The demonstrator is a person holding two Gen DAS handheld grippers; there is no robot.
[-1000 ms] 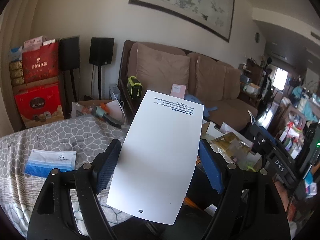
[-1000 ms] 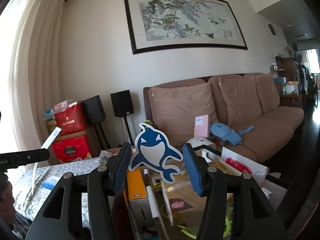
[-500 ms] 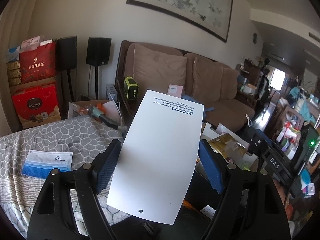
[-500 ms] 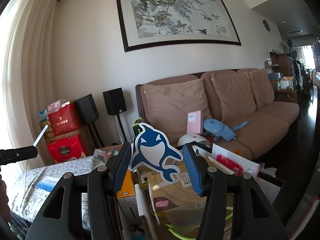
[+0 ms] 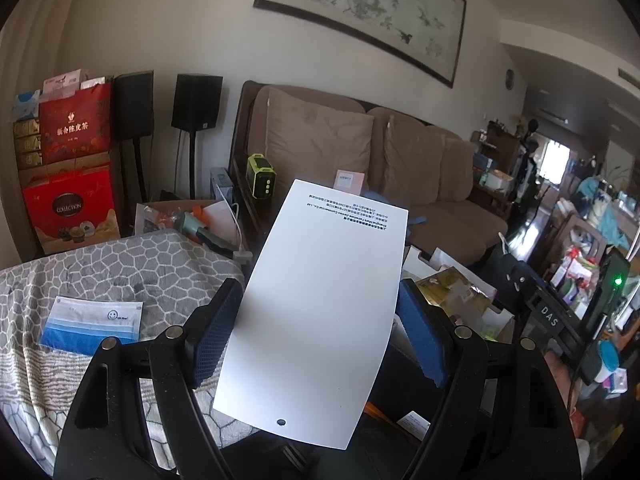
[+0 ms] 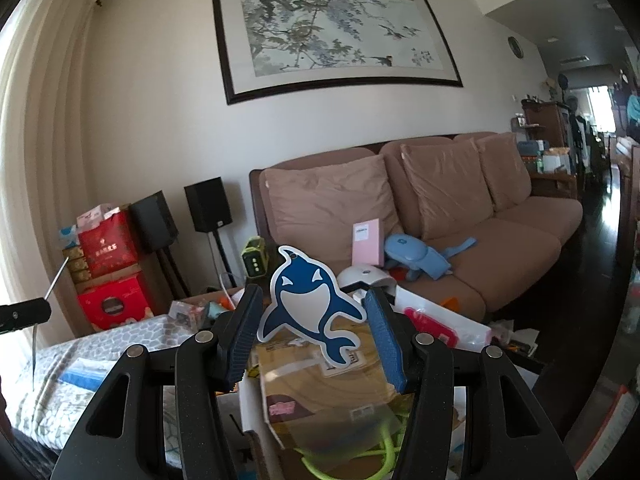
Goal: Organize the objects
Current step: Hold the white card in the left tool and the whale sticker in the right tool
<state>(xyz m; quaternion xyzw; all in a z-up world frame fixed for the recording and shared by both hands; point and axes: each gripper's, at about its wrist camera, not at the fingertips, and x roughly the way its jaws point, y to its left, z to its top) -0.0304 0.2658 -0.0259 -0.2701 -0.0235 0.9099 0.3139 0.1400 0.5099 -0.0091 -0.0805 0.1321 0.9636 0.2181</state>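
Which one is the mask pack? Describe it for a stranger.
Find the grey honeycomb-patterned cover left of the brown sofa. The mask pack lies flat on it: a clear packet, blue stripes, small smiley face.

The right gripper [image 6: 311, 330] holds a blue and white whale card [image 6: 310, 306] upright between its blue pads [image 6: 242, 338], the card's edges against both. Just below and beyond the fingers sits a yellow-brown box [image 6: 320, 384] with green cord [image 6: 348, 454] beneath it. Farther ahead stands a brown sofa [image 6: 460, 216] carrying a pink box [image 6: 366, 242] and a light blue toy [image 6: 418, 256]. Off to the left lies a grey patterned cloth [image 6: 120, 344], with the other gripper [image 6: 24, 316] at the left edge.
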